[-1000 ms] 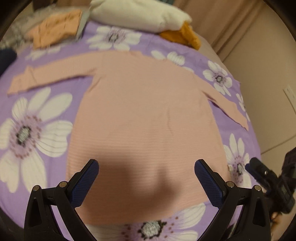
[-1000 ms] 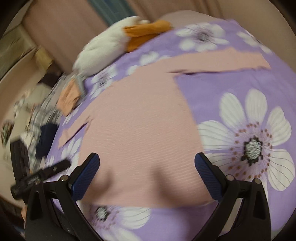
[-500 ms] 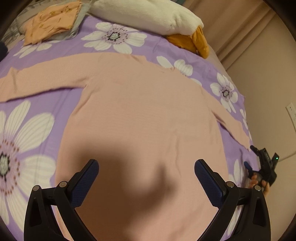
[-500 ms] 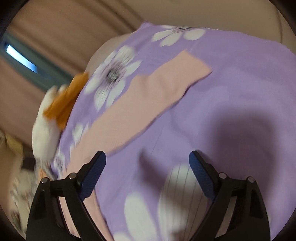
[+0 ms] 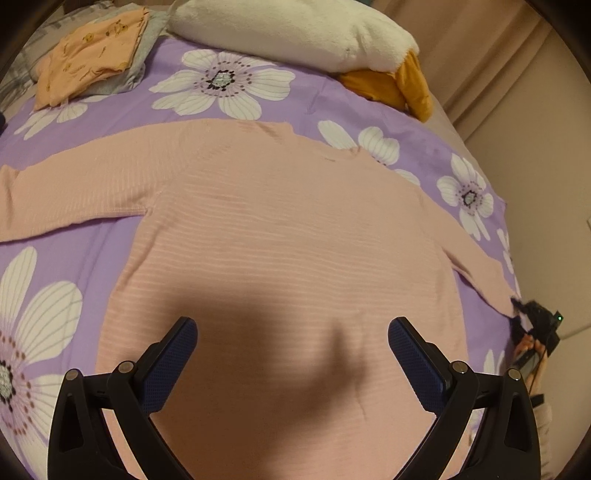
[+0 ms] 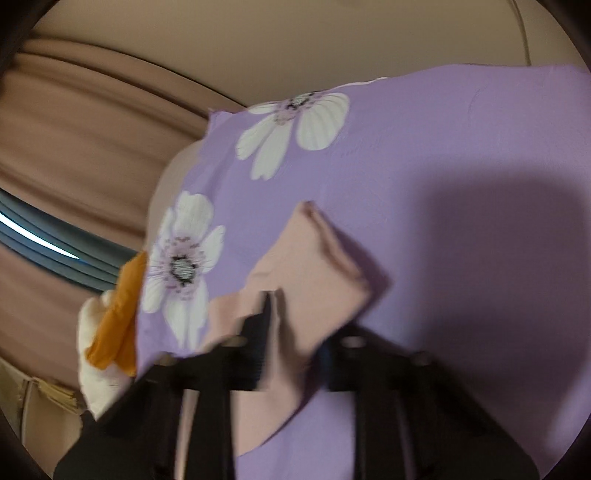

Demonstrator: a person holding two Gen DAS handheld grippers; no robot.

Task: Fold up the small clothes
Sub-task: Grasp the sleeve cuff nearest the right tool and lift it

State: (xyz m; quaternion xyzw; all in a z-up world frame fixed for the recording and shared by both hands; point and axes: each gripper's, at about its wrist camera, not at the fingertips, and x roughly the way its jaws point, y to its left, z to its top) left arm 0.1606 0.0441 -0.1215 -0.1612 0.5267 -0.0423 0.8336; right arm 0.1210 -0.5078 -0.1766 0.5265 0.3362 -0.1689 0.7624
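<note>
A pink long-sleeved sweater (image 5: pixel 280 236) lies flat, front down, on a purple flowered bedspread (image 5: pixel 92 240), sleeves spread to both sides. My left gripper (image 5: pixel 291 354) is open and empty, hovering over the sweater's lower body. In the right wrist view, my right gripper (image 6: pixel 291 325) is narrowing around the cuff end of the right sleeve (image 6: pixel 314 266); the image is blurred and fabric lies between the fingers. The right gripper also shows in the left wrist view (image 5: pixel 535 321) at the sleeve's end.
A white plush pillow (image 5: pixel 288 29) and an orange cloth (image 5: pixel 399 88) lie at the head of the bed. Folded orange and grey clothes (image 5: pixel 92 55) sit at the far left. A curtain (image 6: pixel 74 147) and wall border the bed's right side.
My left gripper has moved forward over the sweater's body. My right gripper has swung right to the sleeve cuff and its fingers have closed in from wide open.
</note>
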